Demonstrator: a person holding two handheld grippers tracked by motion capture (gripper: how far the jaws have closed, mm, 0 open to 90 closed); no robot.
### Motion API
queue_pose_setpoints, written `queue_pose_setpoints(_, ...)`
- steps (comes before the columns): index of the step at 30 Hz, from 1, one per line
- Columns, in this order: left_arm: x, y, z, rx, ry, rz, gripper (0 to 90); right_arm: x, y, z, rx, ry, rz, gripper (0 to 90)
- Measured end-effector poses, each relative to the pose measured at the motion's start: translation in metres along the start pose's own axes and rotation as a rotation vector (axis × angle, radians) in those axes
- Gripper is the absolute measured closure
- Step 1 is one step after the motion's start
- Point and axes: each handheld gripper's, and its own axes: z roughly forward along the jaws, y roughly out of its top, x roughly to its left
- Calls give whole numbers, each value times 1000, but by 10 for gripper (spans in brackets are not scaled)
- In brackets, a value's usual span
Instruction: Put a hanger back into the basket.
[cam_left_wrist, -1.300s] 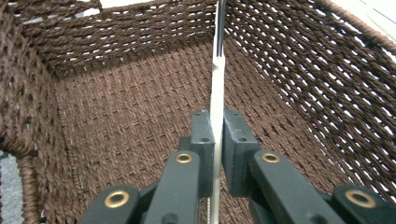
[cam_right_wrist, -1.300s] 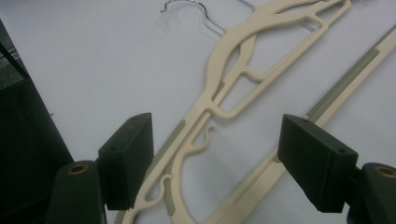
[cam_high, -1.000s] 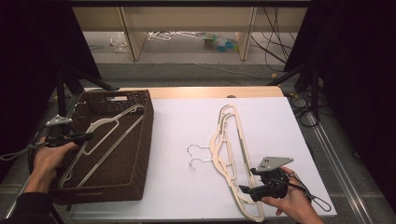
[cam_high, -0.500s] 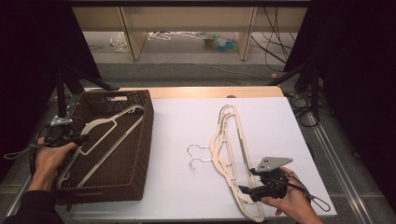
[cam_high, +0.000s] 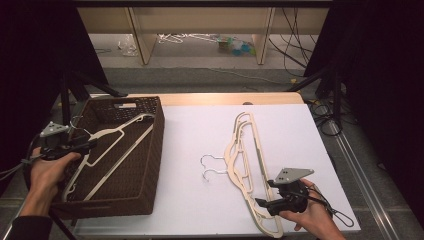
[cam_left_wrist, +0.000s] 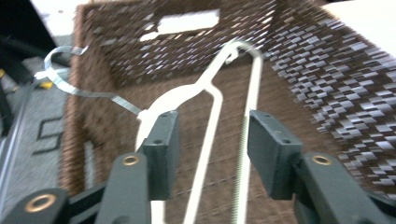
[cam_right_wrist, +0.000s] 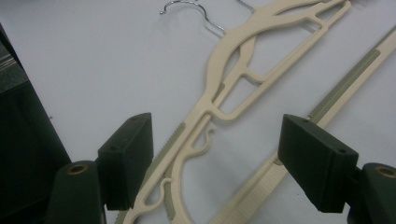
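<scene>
Left gripper (cam_high: 86, 145) hangs over the near left corner of the wicker basket (cam_high: 150, 150), its jaws just having been opening; in the left gripper view the pads (cam_left_wrist: 163, 140) stand apart from the cream hanger (cam_high: 107, 150) that lies slantwise inside the basket, its wire hook (cam_left_wrist: 70, 79) poking out over the left rim. By the look of it, this is the release step: one hanger dropped off, not gripped. Right gripper (cam_high: 265, 202) waits wide open at the near end of the stacked hangers (cam_high: 245, 155) on the white desk (cam_high: 190, 130), with one hanger arm lying between its jaws but untouched.

Next, the right gripper would probably need to close on that arm and lift a single hanger off the pile without dragging the one beneath. Between pile and basket the desk is open. The basket's tall right wall must be cleared on the way in, and the near desk edge sits just beside the right hand (cam_high: 312, 220).
</scene>
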Motion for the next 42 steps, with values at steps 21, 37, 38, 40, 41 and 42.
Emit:
queue_pose_setpoints(21,-130,7,-37,-169,-306,164,280,-5,-2,-1,-76,-8,47,231)
queue_pose_setpoints(37,-213,-20,-29,-191,-470,203,171,-2,-2,0,-95,-16,56,226)
queue_pose_setpoints(38,-218,-23,-28,-191,-479,207,171,-2,-2,0,-95,-16,56,226)
queue_pose_setpoints(40,-225,-27,-26,-187,-489,228,171,-2,-3,-1,-94,-16,56,226)
queue_pose_setpoints(41,-229,-30,-26,-180,-490,243,171,-2,-3,-1,-92,-18,54,226)
queue_pose_setpoints(42,-230,-32,-25,-179,-497,248,171,-2,-3,0,-87,-14,49,226)
